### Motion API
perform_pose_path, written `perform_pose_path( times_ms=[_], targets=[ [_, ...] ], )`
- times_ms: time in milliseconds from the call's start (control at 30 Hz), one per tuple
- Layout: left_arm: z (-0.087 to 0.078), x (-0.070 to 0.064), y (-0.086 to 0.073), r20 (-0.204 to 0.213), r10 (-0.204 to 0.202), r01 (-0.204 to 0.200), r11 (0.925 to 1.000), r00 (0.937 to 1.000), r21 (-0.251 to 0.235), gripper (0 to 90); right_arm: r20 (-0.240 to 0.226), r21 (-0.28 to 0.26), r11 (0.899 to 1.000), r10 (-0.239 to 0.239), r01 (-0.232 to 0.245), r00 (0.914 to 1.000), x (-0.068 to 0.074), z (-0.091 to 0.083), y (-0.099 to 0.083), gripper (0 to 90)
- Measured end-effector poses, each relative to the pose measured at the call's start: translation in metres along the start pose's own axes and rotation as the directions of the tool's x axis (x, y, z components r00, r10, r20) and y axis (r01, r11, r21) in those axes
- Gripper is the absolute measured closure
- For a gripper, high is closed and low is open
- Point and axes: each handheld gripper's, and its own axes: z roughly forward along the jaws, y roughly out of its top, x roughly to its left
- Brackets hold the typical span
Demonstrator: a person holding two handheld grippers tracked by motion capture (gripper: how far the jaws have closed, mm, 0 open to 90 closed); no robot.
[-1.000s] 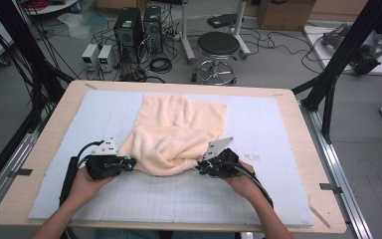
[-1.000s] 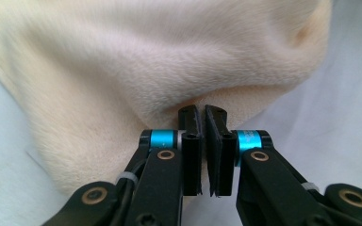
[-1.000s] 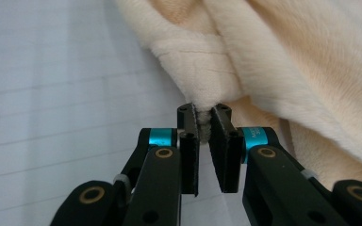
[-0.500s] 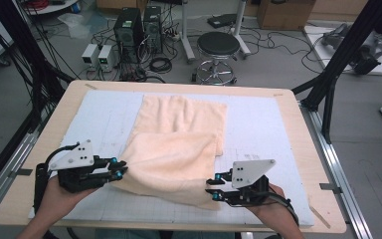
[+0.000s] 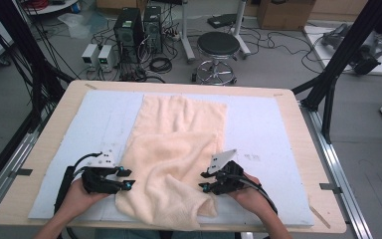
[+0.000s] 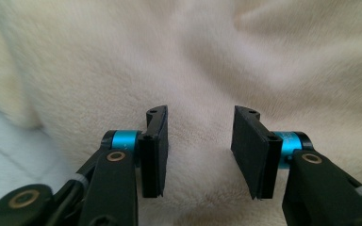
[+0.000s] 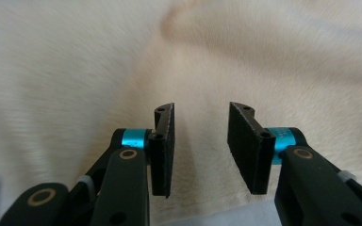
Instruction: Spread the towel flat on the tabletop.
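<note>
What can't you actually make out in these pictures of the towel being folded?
- High view: the mat under the cream towel is hidden by the cloth lying on it.
- High view: the towel's near edge sags over the table front; how far it hangs is cut off by the frame.
- Left tool view: the towel is too blurred to tell which layer lies ahead.
- Right tool view: the towel's fold line is smeared.
</note>
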Motion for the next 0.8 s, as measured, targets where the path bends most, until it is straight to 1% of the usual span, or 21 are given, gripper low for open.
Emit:
perform_pose_path(
  times_ms=[33, 67, 100, 133, 200, 233, 300, 400, 433, 500, 533, 567, 600, 633, 667, 700, 733, 767, 800],
  targets=[
    [0.001, -0.002, -0.001, -0.028, 0.021, -0.022, 0.9996, 0.9994, -0.015, 65.2, -0.016, 0.011, 1.000, 0.008, -0.008, 0.9998, -0.002, 0.004, -0.002, 68.6],
    [0.001, -0.002, 0.000, -0.027, 0.017, -0.017, 0.9998, 0.9995, -0.011, 73.1, -0.034, -0.016, 0.999, 0.030, -0.030, 0.9990, -0.004, 0.005, -0.004, 76.4],
    [0.001, -0.001, 0.002, -0.008, 0.004, -0.004, 1.0000, 1.0000, -0.001, 77.0, -0.048, -0.028, 0.999, 0.040, -0.042, 0.9980, -0.005, 0.004, -0.006, 82.1],
    [0.002, -0.002, 0.004, -0.009, -0.001, 0.001, 1.0000, 1.0000, 0.001, 82.5, -0.060, -0.033, 0.998, 0.044, -0.046, 0.9972, -0.005, 0.003, -0.007, 85.1],
    [0.001, -0.006, 0.007, -0.013, 0.014, -0.014, 0.9998, 0.9998, -0.010, 84.9, -0.055, -0.029, 0.999, 0.029, -0.030, 0.9981, -0.002, 0.000, -0.007, 86.4],
    [0.000, -0.009, 0.009, -0.012, 0.015, -0.016, 0.9996, 0.9998, -0.024, 85.2, -0.056, -0.023, 0.999, 0.026, -0.028, 0.9981, 0.000, -0.004, -0.007, 86.6],
    [-0.004, -0.014, 0.015, 0.002, 0.020, -0.020, 0.9979, 0.9998, -0.062, 85.4, -0.045, -0.035, 0.999, 0.011, -0.013, 0.9989, 0.007, -0.014, -0.008, 86.6],
    [-0.010, -0.023, 0.026, 0.032, 0.038, -0.034, 0.9925, 0.9988, -0.117, 85.5, -0.026, -0.068, 0.998, 0.008, -0.010, 0.9996, 0.020, -0.040, -0.014, 86.6],
    [-0.012, -0.026, 0.029, 0.053, 0.039, -0.031, 0.9904, 0.9978, -0.135, 85.4, -0.017, -0.080, 0.997, 0.012, -0.013, 0.9998, 0.024, -0.049, -0.017, 86.6],
    [-0.016, -0.032, 0.033, 0.077, 0.060, -0.047, 0.9870, 0.9952, -0.154, 85.4, -0.010, -0.106, 0.994, 0.018, -0.018, 0.9998, 0.031, -0.065, -0.023, 86.4],
    [-0.017, -0.034, 0.033, 0.084, 0.070, -0.056, 0.9861, 0.9940, -0.157, 84.8, 0.002, -0.116, 0.993, 0.024, -0.024, 0.9997, 0.035, -0.072, -0.026, 85.7],
    [-0.018, -0.035, 0.033, 0.082, 0.080, -0.067, 0.9863, 0.9935, -0.151, 82.1, 0.009, -0.131, 0.991, 0.032, -0.030, 0.9995, 0.036, -0.078, -0.028, 82.3],
    [-0.018, -0.035, 0.031, 0.058, 0.077, -0.069, 0.9882, 0.9953, -0.137, 74.9, 0.012, -0.146, 0.989, 0.041, -0.039, 0.9991, 0.036, -0.081, -0.030, 77.6],
    [-0.018, -0.033, 0.029, 0.046, 0.068, -0.062, 0.9898, 0.9966, -0.129, 67.3, 0.007, -0.148, 0.988, 0.054, -0.052, 0.9985, 0.035, -0.082, -0.032, 73.9],
    [-0.018, -0.031, 0.026, 0.042, 0.059, -0.053, 0.9906, 0.9973, -0.126, 64.6, 0.009, -0.151, 0.987, 0.054, -0.052, 0.9985, 0.034, -0.082, -0.032, 71.6],
    [-0.017, -0.027, 0.022, 0.034, 0.041, -0.036, 0.9919, 0.9986, -0.121, 60.8, 0.008, -0.150, 0.987, 0.052, -0.051, 0.9986, 0.033, -0.080, -0.033, 69.5],
    [-0.017, -0.025, 0.020, 0.032, 0.031, -0.028, 0.9934, 0.9990, -0.111, 57.6, 0.004, -0.147, 0.988, 0.052, -0.051, 0.9987, 0.031, -0.075, -0.032, 66.2],
    [-0.016, -0.022, 0.018, 0.025, 0.023, -0.020, 0.9954, 0.9994, -0.093, 56.1, 0.000, -0.149, 0.988, 0.048, -0.047, 0.9988, 0.029, -0.070, -0.032, 63.2],
    [-0.014, -0.019, 0.015, 0.015, 0.009, -0.008, 0.9970, 0.9998, -0.077, 53.6, -0.009, -0.134, 0.990, 0.049, -0.050, 0.9987, 0.028, -0.064, -0.031, 60.6]
  ],
)
